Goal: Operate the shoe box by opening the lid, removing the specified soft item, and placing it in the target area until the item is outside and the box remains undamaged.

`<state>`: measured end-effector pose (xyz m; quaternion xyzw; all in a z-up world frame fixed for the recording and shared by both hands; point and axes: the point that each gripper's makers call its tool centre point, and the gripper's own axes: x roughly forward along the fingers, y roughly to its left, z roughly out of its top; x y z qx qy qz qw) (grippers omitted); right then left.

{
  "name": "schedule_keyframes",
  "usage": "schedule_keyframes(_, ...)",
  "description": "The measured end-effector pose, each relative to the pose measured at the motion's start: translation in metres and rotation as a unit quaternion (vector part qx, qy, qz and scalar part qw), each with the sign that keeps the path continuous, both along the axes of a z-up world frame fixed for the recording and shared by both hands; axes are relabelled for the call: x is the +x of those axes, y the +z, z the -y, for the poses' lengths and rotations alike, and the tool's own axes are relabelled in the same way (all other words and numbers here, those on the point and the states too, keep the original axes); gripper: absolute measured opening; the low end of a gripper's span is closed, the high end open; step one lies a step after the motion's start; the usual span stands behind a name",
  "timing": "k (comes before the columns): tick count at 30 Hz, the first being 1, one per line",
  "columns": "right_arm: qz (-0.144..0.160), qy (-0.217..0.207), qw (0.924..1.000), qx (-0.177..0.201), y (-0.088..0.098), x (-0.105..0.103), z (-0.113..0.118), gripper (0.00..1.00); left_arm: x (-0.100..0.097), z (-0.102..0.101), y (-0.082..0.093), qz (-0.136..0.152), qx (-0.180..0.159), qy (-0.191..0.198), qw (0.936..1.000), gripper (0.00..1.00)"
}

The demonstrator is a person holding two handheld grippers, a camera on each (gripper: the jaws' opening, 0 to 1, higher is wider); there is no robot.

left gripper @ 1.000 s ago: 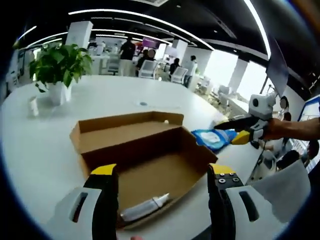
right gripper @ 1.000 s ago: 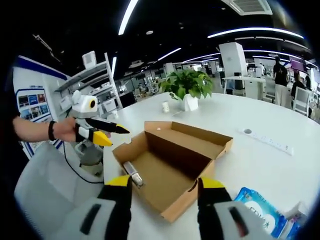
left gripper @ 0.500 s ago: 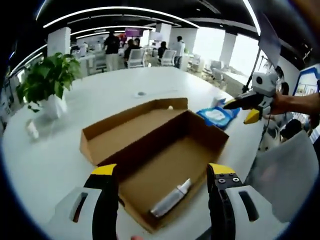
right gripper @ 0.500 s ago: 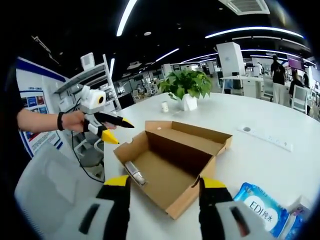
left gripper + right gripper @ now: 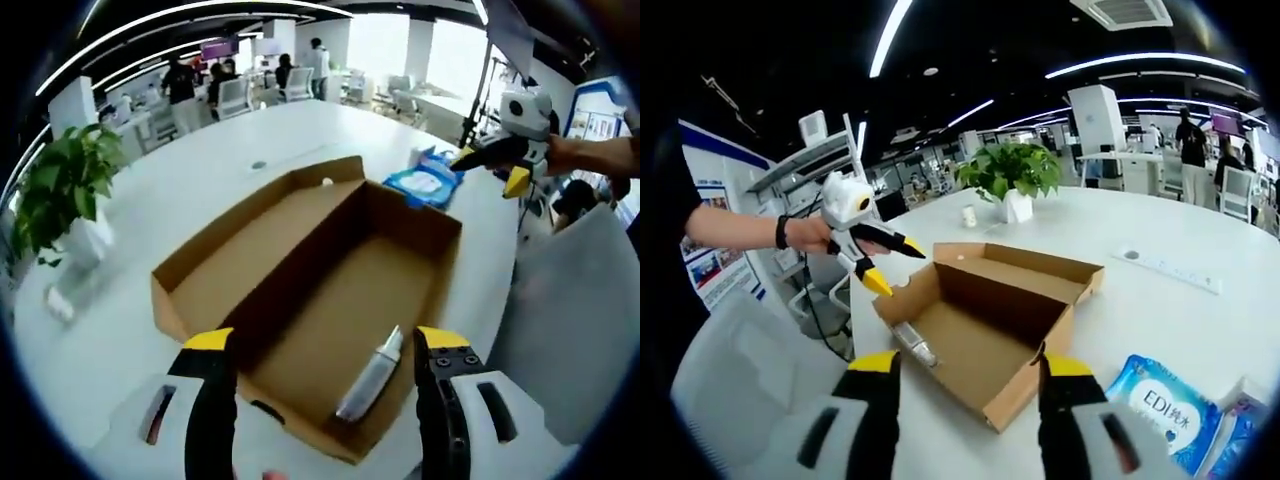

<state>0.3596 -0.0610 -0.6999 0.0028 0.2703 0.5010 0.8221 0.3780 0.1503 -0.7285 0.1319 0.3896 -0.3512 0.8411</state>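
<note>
The brown cardboard shoe box (image 5: 330,290) lies open on the white table (image 5: 120,330), its lid folded back flat beside it. A silver tube (image 5: 372,375) lies on the box floor near the close end. My left gripper (image 5: 325,340) hovers open above that end, with nothing between its jaws. In the right gripper view the box (image 5: 985,320) sits ahead with the tube (image 5: 912,343) by its left wall. The left gripper (image 5: 875,262) hangs just over that wall. My right gripper (image 5: 970,363) is open and empty, short of the box, and appears again (image 5: 495,155) beyond the box's far corner.
A blue wet-wipes pack (image 5: 425,182) lies past the box's far end and shows again (image 5: 1165,408) at my right. A potted plant (image 5: 1012,172) and a white power strip (image 5: 1165,268) stand farther back. White chairs (image 5: 570,330) line the table edge.
The left gripper has risen and tipped down over the box, and in the right gripper view it has come closer to the box's left wall. The right gripper has barely moved.
</note>
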Motion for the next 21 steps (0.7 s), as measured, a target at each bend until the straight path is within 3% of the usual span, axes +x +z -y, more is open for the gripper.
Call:
schedule_keyframes(6, -0.001, 0.0, 1.0, -0.001, -0.002, -0.004, 0.002, 0.54, 0.001, 0.002, -0.01, -0.012, 0.018, -0.026, 0.9995, 0.74)
schedule_keyframes(13, -0.005, -0.006, 1.0, -0.003, -0.004, -0.01, 0.007, 0.54, 0.001, 0.006, -0.025, -0.023, 0.058, -0.071, 0.9955, 0.74)
schedule_keyframes(21, -0.006, -0.011, 0.9999, -0.004, -0.005, -0.015, 0.012, 0.54, -0.002, 0.009, -0.043, -0.042, 0.076, -0.107, 0.9904, 0.74)
